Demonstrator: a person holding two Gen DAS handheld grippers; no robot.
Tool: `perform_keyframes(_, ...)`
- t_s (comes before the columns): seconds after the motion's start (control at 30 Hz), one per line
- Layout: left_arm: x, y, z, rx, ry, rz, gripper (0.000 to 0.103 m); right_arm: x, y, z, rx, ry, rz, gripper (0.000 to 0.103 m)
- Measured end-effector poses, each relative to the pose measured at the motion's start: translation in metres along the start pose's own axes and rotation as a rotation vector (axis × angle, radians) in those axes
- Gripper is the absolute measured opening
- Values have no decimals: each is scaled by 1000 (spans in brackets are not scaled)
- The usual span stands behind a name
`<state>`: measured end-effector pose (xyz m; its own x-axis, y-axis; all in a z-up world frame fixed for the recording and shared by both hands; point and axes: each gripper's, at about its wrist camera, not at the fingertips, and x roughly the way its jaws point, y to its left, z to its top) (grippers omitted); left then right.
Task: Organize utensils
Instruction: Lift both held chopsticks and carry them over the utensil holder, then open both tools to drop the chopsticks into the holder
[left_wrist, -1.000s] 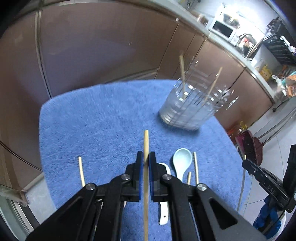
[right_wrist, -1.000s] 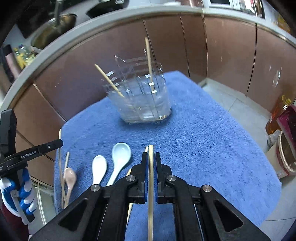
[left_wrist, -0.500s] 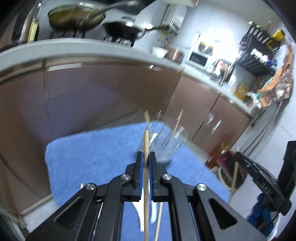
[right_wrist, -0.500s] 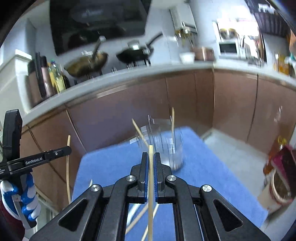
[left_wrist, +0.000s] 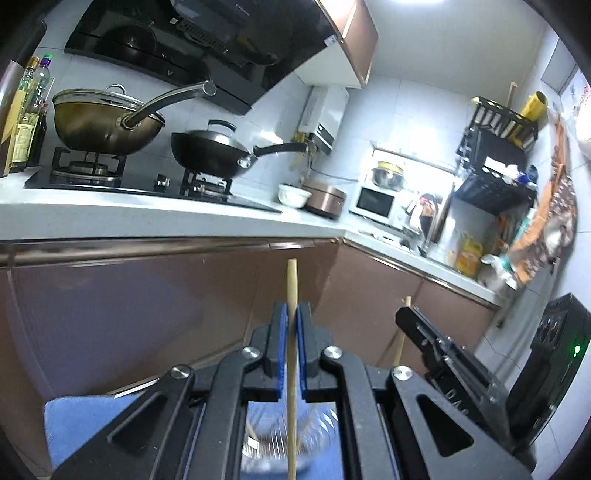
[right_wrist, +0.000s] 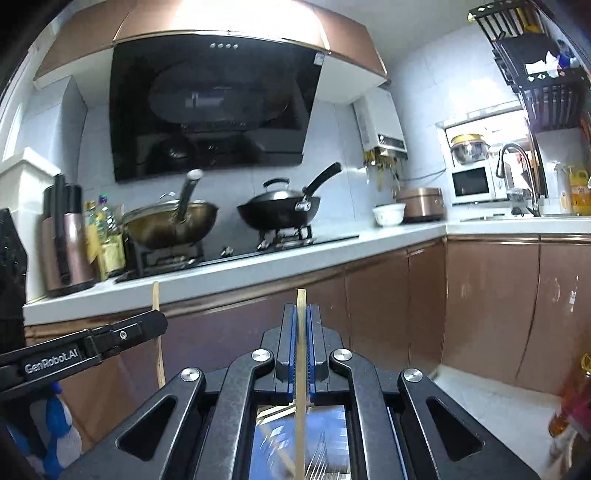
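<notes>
In the left wrist view my left gripper (left_wrist: 291, 312) is shut on a wooden chopstick (left_wrist: 291, 277) that sticks out past the blue pads. Below it lies the clear plastic utensil holder (left_wrist: 317, 435) on a blue towel (left_wrist: 74, 417), blurred. My right gripper (right_wrist: 301, 314) is shut on a second, paler chopstick (right_wrist: 301, 297), with the clear holder (right_wrist: 325, 454) under it. Each view also catches the other tool: the right gripper (left_wrist: 406, 319) with its chopstick (left_wrist: 398, 347), and the left gripper (right_wrist: 159, 323) with its chopstick (right_wrist: 156, 295). Both are raised above the table and point almost level.
Brown cabinet doors (left_wrist: 110, 302) and a white counter (left_wrist: 110, 214) stand ahead, with two woks (left_wrist: 107, 122) on the stove. A blue-gloved hand (right_wrist: 55, 417) holds the left tool. A bottle (right_wrist: 576, 398) stands on the floor at the right.
Both grippers rose and tilted up from facing the towel to facing the counter. The spoons and loose sticks dropped out of view. Each gripper still holds its chopstick.
</notes>
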<state>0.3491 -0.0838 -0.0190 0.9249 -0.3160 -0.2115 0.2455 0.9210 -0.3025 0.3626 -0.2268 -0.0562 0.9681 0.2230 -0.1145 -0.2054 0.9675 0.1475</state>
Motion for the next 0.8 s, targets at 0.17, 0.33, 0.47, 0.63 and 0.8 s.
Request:
perform_keyframes(0.17, 57, 5, -13, -24, 5, 42, 5, 45, -26, -16, 55, -18, -29, 5)
perform_keyframes(0.33, 94, 7, -33, -25, -17, 89, 5, 70, -47, -42, 95, -29, -78, 5)
perform_keyframes(0.47, 112, 9, -58, -9, -41, 147, 5, 79, -50, -61, 96, -21, -109, 5)
perform_keyframes(0.63, 123, 17, -88, 5, -46, 189, 5, 78, -42, -86, 45, 4, -150, 5)
perform_keyframes(0.8, 119, 24, -106, -5, -13, 183, 9, 68, -43, -103, 50, 38, -173, 10)
